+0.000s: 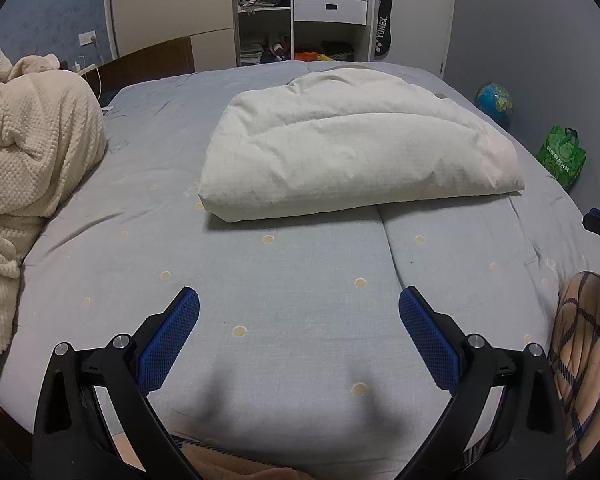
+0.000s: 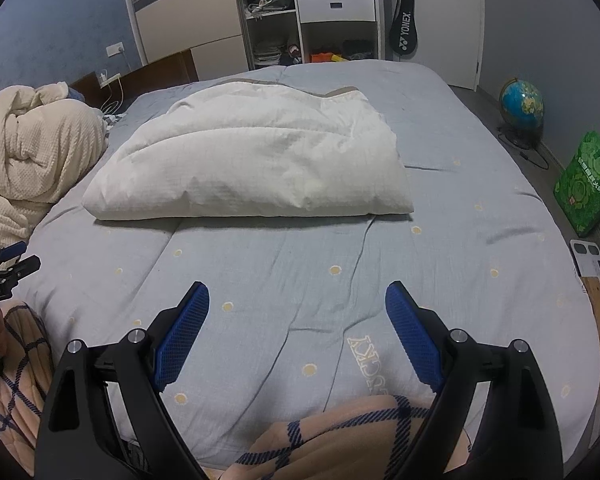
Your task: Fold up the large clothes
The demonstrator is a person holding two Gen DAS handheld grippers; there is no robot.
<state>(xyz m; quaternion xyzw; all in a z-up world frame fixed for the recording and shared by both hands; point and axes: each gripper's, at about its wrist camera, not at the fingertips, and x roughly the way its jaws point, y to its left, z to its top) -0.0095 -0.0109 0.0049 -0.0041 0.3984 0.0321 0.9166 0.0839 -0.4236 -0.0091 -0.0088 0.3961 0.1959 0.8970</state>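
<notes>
Lying folded and puffy on the bed (image 1: pixel 100 216), white quilt (image 1: pixel 352 140), edges rumpled

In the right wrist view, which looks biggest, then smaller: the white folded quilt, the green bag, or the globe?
1. White folded quilt, by far the largest.
2. Green bag.
3. Globe, smallest. It stands farther from the camera than the bag, so their real sizes may be closer than they look.
</notes>
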